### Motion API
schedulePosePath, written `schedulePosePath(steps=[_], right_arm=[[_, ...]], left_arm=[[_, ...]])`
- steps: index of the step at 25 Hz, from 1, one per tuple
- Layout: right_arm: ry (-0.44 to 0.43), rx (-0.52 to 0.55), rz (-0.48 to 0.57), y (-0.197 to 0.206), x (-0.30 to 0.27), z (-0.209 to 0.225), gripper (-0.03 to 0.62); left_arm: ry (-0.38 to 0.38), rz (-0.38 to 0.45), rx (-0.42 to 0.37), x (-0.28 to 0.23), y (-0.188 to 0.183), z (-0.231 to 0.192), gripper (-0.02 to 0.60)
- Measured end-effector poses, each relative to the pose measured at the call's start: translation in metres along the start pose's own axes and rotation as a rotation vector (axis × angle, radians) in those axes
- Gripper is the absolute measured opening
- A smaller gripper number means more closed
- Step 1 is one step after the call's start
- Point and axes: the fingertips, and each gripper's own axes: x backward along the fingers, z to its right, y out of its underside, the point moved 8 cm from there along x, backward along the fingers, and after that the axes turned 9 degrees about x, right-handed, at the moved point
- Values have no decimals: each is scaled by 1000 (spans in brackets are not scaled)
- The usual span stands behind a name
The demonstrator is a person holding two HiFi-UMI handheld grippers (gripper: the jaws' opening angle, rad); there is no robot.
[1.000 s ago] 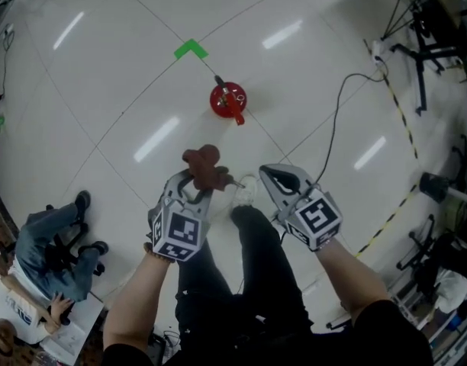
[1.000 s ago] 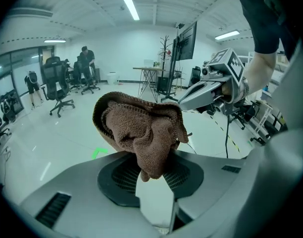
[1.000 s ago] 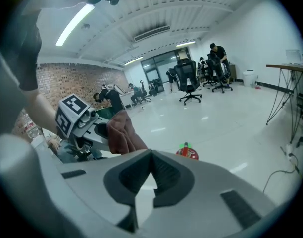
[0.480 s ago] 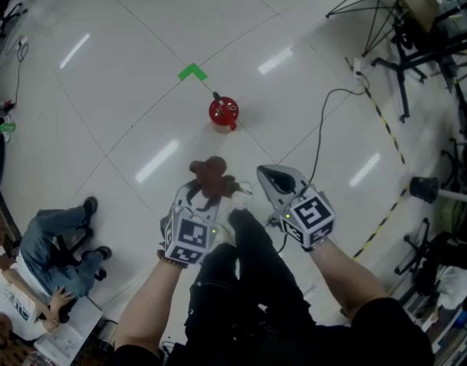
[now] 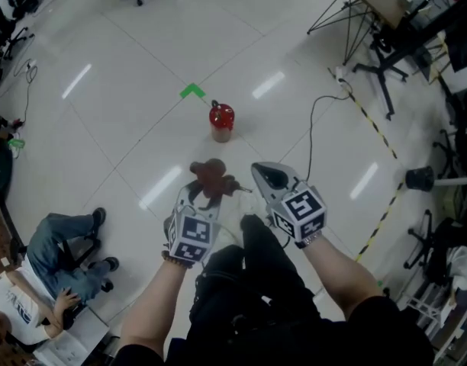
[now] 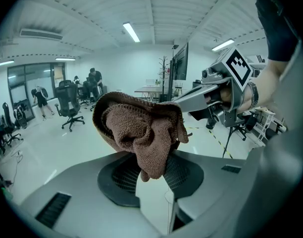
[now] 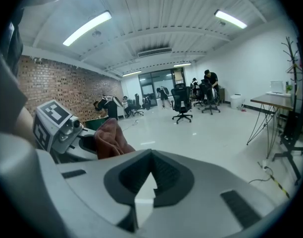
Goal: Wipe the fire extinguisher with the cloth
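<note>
A red fire extinguisher (image 5: 221,120) stands upright on the white floor, well beyond both grippers in the head view. My left gripper (image 5: 205,191) is shut on a bunched brown cloth (image 5: 210,175), which bulges above the jaws in the left gripper view (image 6: 141,128). To its right, my right gripper (image 5: 262,175) is shut with nothing between its jaws (image 7: 147,175). The right gripper view shows the cloth (image 7: 111,139) at its left. Neither gripper view shows the extinguisher.
A green tape mark (image 5: 192,91) lies on the floor just beyond the extinguisher. A person (image 5: 62,250) sits on the floor at lower left. A black cable (image 5: 314,124), tripod stands (image 5: 371,33) and yellow-black floor tape (image 5: 378,132) are to the right. Office chairs (image 7: 183,100) stand far off.
Both grippers have risen together with the cloth still held in the left one. The extinguisher now looks smaller and farther off, and more of the room shows.
</note>
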Motion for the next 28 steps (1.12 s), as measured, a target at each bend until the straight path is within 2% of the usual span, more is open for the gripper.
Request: schedulePosePath(steps=[7, 13, 21, 28], right_arm=[[13, -11, 2, -16, 29, -15, 5], [-27, 7, 13, -15, 59, 5, 5], [-107, 48, 44, -9, 113, 40, 5], [-123, 84, 72, -10, 147, 41, 5]], left_arm=[[-18, -23, 30, 27, -3, 30, 106], [-63, -31, 40, 23, -16, 69, 106], [-138, -5, 105, 13, -37, 131, 106], [-148, 48, 146, 23, -40, 167, 106]])
